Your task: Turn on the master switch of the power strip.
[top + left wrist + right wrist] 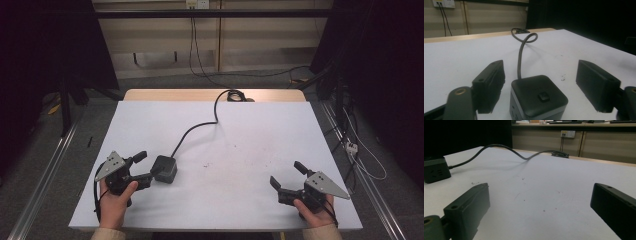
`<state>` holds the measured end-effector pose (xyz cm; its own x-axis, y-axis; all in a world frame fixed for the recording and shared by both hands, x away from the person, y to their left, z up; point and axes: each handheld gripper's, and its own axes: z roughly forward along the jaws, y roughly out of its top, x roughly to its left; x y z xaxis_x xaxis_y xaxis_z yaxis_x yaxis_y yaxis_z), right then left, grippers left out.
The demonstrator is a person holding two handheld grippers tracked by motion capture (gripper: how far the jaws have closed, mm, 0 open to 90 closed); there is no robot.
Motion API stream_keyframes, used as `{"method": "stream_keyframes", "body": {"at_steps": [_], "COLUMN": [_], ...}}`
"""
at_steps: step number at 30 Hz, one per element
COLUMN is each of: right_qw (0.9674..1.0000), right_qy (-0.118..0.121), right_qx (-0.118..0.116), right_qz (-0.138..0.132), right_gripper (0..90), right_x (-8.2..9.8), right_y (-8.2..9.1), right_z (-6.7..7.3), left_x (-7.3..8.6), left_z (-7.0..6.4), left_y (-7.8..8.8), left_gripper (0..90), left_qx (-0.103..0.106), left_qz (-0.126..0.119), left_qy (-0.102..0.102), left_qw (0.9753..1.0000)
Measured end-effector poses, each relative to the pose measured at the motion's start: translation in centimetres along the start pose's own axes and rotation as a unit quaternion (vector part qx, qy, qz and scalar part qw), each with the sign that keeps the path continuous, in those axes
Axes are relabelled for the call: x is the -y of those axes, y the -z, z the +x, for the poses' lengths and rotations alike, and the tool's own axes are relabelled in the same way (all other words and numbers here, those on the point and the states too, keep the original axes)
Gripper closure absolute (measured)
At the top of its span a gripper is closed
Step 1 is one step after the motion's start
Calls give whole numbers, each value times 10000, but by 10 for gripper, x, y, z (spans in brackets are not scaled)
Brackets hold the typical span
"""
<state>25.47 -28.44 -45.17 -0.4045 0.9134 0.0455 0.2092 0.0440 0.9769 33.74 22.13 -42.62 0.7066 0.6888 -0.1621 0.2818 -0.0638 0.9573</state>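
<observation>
Looks like we're lining up a grab: left claw (pixel 145 167) is wide open, holding nothing, with the cube (pixel 537 96) sitting between its jaws on the surface (pixel 250 140), so close evenly. Right claw (pixel 289 177) is open, empty, well apart. Count: one cube, one cord (pixel 192 130), two claws.

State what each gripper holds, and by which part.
Nothing is held. The left gripper is open around the power cube without touching; the right gripper is open over bare table.

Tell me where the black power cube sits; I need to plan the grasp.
In the high view the power cube rests on the white table, left of centre, between the open jaws of the left gripper.
</observation>
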Motion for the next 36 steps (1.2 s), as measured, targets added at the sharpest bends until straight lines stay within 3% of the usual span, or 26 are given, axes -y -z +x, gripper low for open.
{"method": "stream_keyframes", "body": {"at_steps": [14, 36], "right_qw": [10000, 10000], "right_qy": [-25, 49], "right_qx": [21, 6], "right_qz": [-37, -74], "right_gripper": [19, 20], "right_x": [1, -2], "right_y": [5, 6], "right_z": [-4, -2], "left_x": [-5, -8], "left_z": [1, 1], "left_y": [-7, -14], "left_gripper": [374, 623], "left_qx": [-32, 80], "left_qz": [115, 344], "left_qy": [0, -21], "left_qw": [9999, 9994]}}
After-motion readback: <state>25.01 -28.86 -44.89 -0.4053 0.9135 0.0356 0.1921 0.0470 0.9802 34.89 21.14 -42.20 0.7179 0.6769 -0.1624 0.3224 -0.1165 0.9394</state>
